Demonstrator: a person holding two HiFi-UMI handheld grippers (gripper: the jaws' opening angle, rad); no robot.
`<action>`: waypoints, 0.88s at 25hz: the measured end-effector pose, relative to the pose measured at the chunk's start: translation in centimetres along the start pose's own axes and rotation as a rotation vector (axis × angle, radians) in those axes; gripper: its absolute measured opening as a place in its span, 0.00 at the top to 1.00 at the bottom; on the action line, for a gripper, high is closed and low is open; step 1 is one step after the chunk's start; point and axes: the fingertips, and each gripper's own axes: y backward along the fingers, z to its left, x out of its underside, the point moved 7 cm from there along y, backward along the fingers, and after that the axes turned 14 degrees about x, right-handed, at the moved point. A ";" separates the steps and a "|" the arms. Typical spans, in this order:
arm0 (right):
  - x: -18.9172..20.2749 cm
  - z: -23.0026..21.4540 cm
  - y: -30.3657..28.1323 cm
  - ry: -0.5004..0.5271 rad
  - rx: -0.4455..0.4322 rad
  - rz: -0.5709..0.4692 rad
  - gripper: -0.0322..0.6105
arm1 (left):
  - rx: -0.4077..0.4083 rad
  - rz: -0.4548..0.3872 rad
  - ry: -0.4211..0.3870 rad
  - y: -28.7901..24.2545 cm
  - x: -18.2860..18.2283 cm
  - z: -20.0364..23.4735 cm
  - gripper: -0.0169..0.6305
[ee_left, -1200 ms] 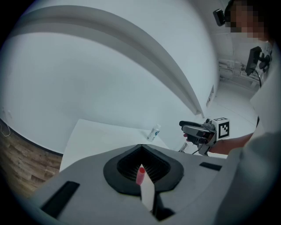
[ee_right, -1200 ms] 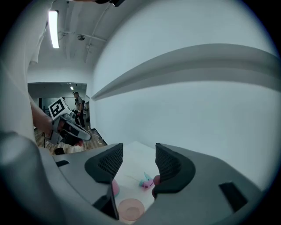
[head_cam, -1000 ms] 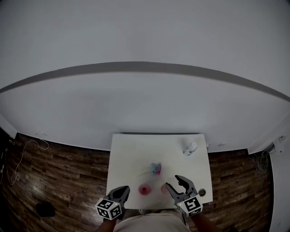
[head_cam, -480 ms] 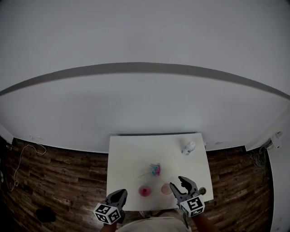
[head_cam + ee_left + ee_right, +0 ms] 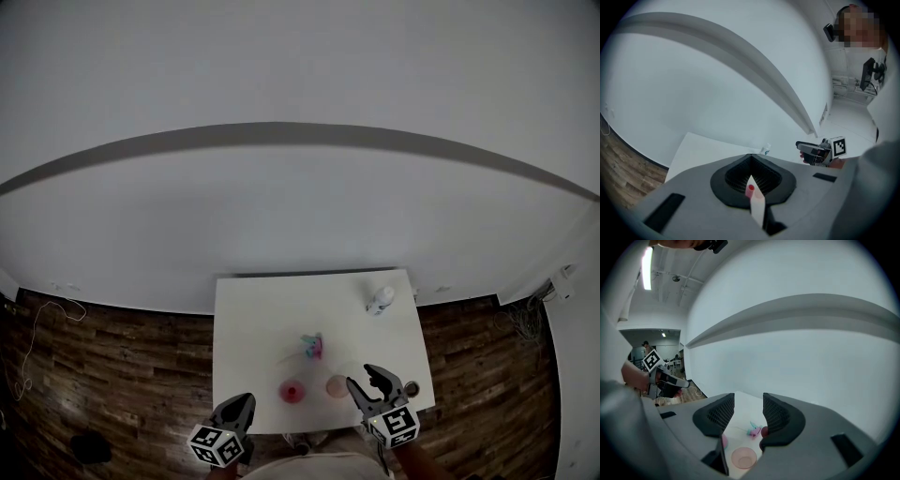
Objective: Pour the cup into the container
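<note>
Cup [image 5: 292, 391] left of container [image 5: 337, 385] near front edge of table [image 5: 253, 319], toy [image 5: 312, 347] behind them, bottle [image 5: 380, 300] at far right corner

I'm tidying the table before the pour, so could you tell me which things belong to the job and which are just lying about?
For the job:
pink cup
translucent pink bowl beside it, the likely container

Just lying about:
small teal and pink toy
white bottle near the far right corner
small dark round thing at the near right edge of the table
</note>
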 end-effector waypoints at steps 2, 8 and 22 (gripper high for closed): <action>0.0 0.2 -0.1 0.004 -0.006 0.002 0.65 | -0.001 0.000 0.004 -0.1 0.2 0.2 0.96; -0.1 1.0 -0.1 0.019 -0.039 -0.005 0.65 | -0.011 -0.001 0.002 -0.1 0.4 -0.1 0.96; -0.3 -2.5 1.5 -0.046 0.013 -0.052 0.65 | -0.012 0.061 -0.035 -1.5 0.5 -3.2 0.96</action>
